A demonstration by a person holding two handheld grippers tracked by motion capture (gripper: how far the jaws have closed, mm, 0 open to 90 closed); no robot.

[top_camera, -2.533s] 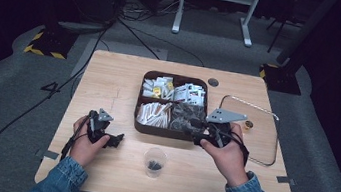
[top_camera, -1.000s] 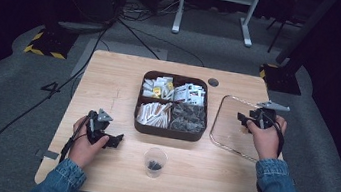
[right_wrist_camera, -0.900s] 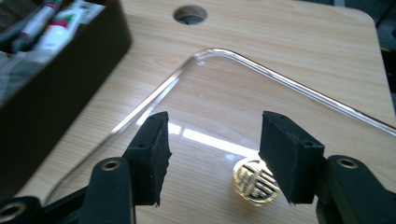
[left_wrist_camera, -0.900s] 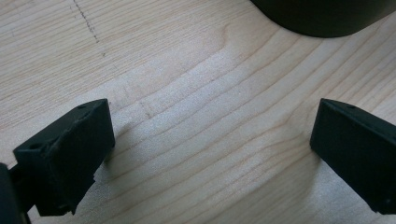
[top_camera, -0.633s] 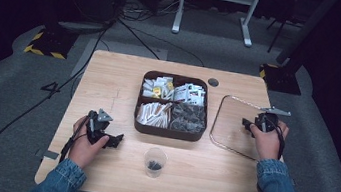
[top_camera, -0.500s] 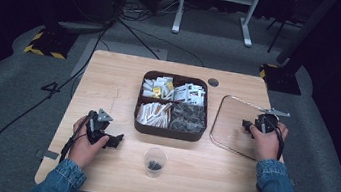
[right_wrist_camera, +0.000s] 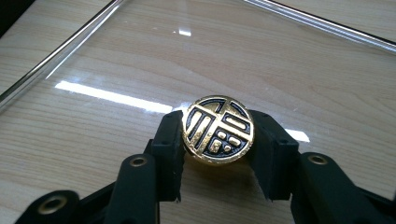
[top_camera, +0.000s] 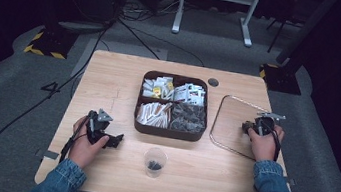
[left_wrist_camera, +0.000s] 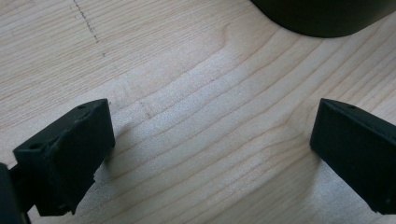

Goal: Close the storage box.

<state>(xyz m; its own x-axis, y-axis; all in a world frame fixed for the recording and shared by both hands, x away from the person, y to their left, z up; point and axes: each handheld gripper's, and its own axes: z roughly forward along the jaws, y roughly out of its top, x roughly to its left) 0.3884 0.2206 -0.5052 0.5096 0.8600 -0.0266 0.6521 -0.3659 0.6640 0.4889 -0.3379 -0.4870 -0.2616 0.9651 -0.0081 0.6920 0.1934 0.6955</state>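
the knob (right_wrist_camera: 218, 129) of the glass lid (right_wrist_camera: 140, 56), flat on the table, was clamped by the just-closed right gripper (right_wrist_camera: 218, 140); a straight, level lift was advised. the left gripper (left_wrist_camera: 205, 154) was held open.

We look down on a recording studio or lab: a lone wooden counter (top_camera: 109, 87) on grey carpet (top_camera: 3, 82), cables (top_camera: 136, 35) and hazard-taped stand bases (top_camera: 44, 43) amid darkness.

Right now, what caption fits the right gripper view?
Right gripper pinches a round gold knob on a clear glass lid.
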